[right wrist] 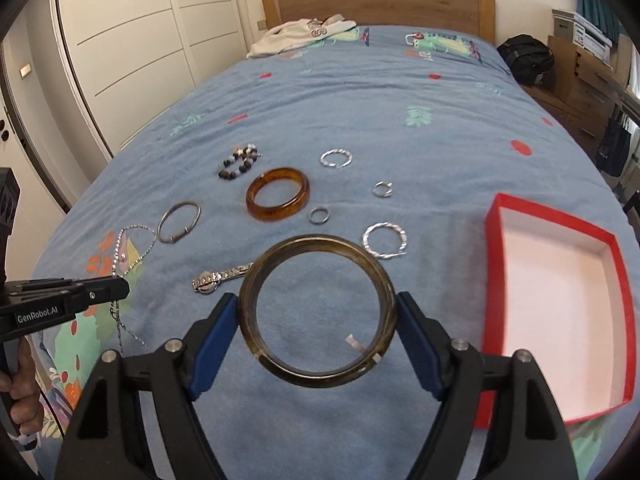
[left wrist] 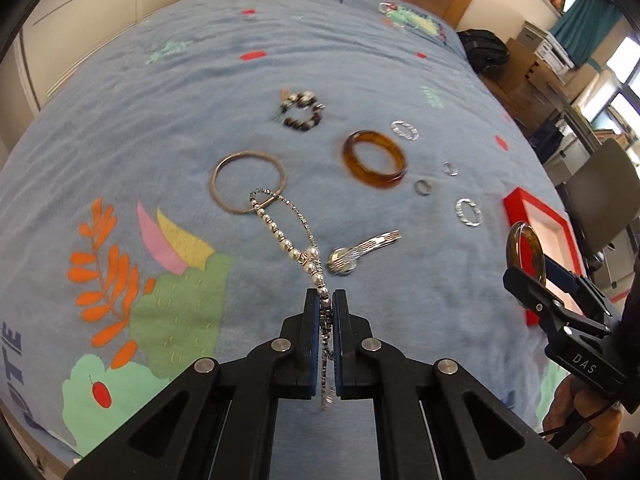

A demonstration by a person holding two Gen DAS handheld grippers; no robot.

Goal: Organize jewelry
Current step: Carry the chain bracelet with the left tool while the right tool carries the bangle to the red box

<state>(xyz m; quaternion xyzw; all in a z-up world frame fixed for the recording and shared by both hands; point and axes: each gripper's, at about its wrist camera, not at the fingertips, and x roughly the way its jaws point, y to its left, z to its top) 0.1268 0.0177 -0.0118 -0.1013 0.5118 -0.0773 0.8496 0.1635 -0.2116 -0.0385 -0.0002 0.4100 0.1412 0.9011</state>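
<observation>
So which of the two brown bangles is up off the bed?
The dark olive-brown bangle, clamped between the right gripper's blue pads. The amber bangle lies flat on the blue bedspread, untouched.

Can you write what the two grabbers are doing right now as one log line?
left gripper: shut on necklace | right gripper: shut on bangle | box: empty

Two wrist views angled down over the bed [left wrist: 360, 60], both sharing the scattered jewelry [right wrist: 277, 194].

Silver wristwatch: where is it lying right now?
In the right wrist view the silver wristwatch lies on the blue bedspread, left of the dark bangle in the right gripper.
</observation>
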